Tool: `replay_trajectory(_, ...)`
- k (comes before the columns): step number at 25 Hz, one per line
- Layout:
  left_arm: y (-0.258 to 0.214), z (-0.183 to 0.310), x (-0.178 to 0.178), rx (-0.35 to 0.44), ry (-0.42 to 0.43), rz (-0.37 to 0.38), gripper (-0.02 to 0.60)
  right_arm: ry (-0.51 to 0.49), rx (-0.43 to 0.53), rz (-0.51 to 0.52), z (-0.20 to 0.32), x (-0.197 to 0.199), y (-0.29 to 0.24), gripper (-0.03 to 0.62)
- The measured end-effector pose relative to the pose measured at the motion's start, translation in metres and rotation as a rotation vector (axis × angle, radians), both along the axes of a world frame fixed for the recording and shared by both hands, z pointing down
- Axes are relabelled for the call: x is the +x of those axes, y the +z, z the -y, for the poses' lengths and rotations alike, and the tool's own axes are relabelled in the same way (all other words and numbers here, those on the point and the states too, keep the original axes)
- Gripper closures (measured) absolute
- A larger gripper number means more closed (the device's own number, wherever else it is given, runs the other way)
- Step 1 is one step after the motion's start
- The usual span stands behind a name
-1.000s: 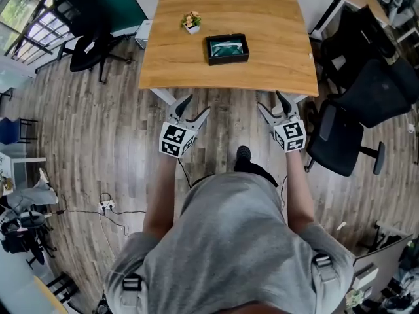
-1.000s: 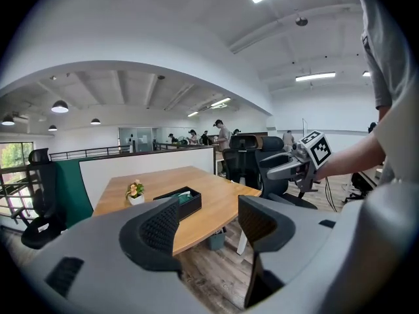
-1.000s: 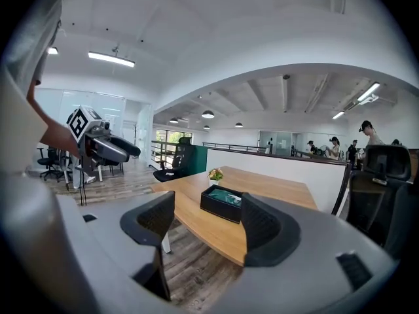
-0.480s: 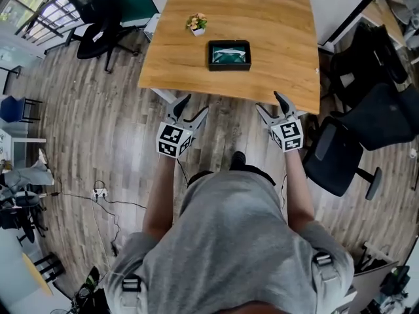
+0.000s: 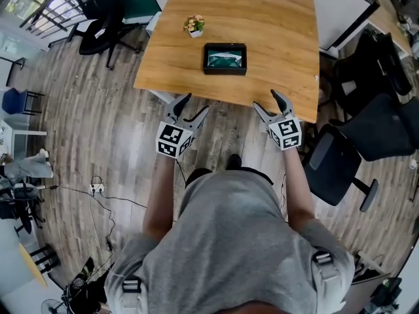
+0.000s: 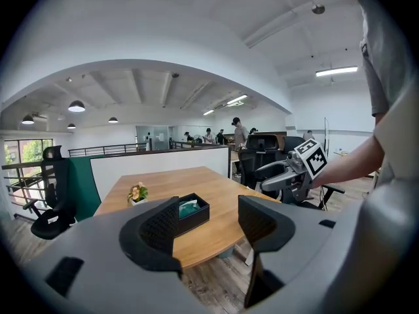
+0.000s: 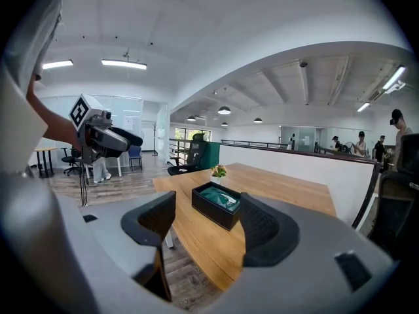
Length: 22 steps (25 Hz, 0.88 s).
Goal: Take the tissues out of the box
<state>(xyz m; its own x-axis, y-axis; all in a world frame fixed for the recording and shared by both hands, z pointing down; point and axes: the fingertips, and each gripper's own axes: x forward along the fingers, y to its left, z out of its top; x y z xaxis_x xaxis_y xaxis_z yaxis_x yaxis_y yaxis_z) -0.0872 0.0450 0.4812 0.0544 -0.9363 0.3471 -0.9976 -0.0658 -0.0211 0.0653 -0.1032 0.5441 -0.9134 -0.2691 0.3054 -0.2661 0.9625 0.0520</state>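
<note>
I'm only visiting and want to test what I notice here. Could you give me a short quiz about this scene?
1. True or false: the left gripper and the right gripper both have their fingers apart, holding nothing.
2. What stands on the table near the black box? A) a small flowerpot B) a mug C) a laptop
3. Where is the green tissue pack?
Key: 1 true; 2 A; 3 inside the box.

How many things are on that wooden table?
2: a black tissue box near the middle of the table, and a small flower pot beyond it, to its left. Nothing seems hidden.
</note>
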Motion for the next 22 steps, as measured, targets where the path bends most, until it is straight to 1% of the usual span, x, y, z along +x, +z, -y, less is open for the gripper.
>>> replay_trajectory(4,0.004,0.007,0.007,-0.008,0.020,0.002,0.302,0.002,-0.009,-0.002,0.008,0.001,0.004,0.276)
replay_trajectory(9,0.002,0.014,0.004,-0.004,0.012,0.000,0.301,-0.005,-0.012,-0.003,0.013,-0.001,0.005,0.276)
replay_trajectory(17,0.002,0.029,-0.004,0.004,0.009,-0.007,0.302,-0.007,-0.002,-0.019,0.025,-0.008,0.004,0.278)
replay_trajectory(22,0.007,0.044,-0.020,-0.001,0.020,-0.011,0.302,0.007,-0.002,-0.033,0.037,-0.019,0.008,0.281)
